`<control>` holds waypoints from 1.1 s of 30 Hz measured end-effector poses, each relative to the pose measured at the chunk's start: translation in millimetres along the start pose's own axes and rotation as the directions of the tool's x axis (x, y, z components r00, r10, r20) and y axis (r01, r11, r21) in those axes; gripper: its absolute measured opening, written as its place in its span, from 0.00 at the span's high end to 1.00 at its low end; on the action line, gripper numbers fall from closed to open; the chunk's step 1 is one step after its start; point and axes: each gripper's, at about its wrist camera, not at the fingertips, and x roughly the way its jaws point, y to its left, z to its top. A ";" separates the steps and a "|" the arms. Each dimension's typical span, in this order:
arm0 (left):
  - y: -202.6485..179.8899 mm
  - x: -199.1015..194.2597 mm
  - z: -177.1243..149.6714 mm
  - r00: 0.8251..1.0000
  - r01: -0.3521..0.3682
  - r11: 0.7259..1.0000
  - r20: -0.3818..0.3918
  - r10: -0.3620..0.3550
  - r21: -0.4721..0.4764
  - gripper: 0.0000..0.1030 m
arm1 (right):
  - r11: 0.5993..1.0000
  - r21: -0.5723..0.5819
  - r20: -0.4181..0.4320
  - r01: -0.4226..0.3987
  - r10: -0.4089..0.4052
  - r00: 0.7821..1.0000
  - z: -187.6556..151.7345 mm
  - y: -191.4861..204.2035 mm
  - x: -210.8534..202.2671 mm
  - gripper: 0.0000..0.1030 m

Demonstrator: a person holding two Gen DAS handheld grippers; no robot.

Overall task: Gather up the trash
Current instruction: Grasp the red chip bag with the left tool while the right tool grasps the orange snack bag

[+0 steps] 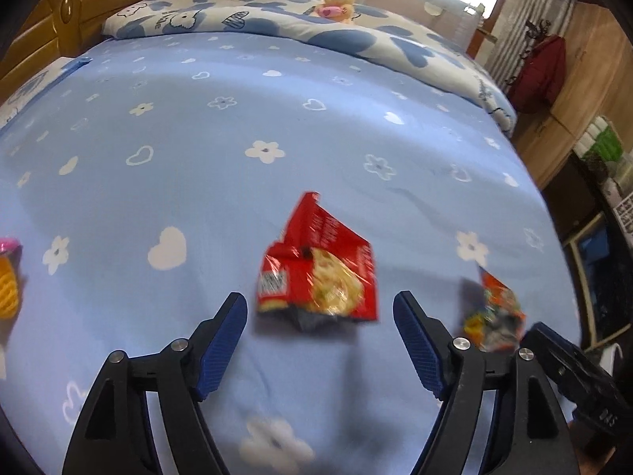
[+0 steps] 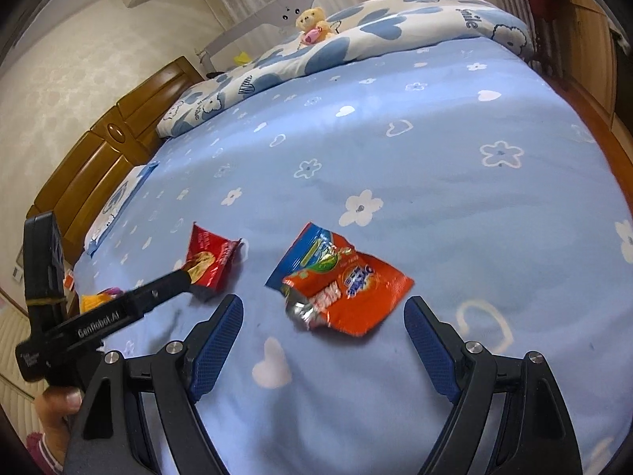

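A crumpled red noodle wrapper [image 1: 316, 273] lies on the blue flowered bed sheet [image 1: 198, 118], just ahead of my left gripper [image 1: 318, 303]. Its blue pads stand open on either side of the wrapper's near edge and do not press on it. To the right lies an orange and blue snack wrapper [image 2: 348, 293], torn open with silver foil showing. My right gripper [image 2: 323, 304] hangs open just short of it, touching nothing. The right wrist view also shows the left gripper [image 2: 186, 277] from the side, tip at the red wrapper [image 2: 209, 257]. A yellow and pink wrapper [image 1: 8, 277] lies far left.
A folded white and blue quilt [image 1: 356, 35] with a teddy bear [image 1: 338, 2] lies at the bed's far side. A wooden headboard [image 2: 110, 158] runs along the left. The bed's edge drops off at the right toward wooden cabinets [image 1: 585, 79]. A person's hand [image 2: 55, 415] holds the left gripper.
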 end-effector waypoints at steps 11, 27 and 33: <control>-9.6 47.0 3.4 0.999 -0.013 0.999 -0.046 0.016 0.052 0.71 | 0.999 0.020 -0.032 0.035 -0.034 0.999 -0.9 -11.8 15.3 0.70; -27.8 -8.9 -34.9 0.999 0.039 0.997 -0.014 -0.038 0.074 0.90 | 1.000 -0.012 -0.004 0.012 -0.012 1.000 -17.4 -10.7 -31.0 0.96; -48.4 -37.9 -57.5 0.999 0.044 0.992 -0.008 -0.043 0.121 0.91 | 1.000 -0.002 0.013 0.010 -0.009 1.000 -32.7 -17.0 -62.8 0.96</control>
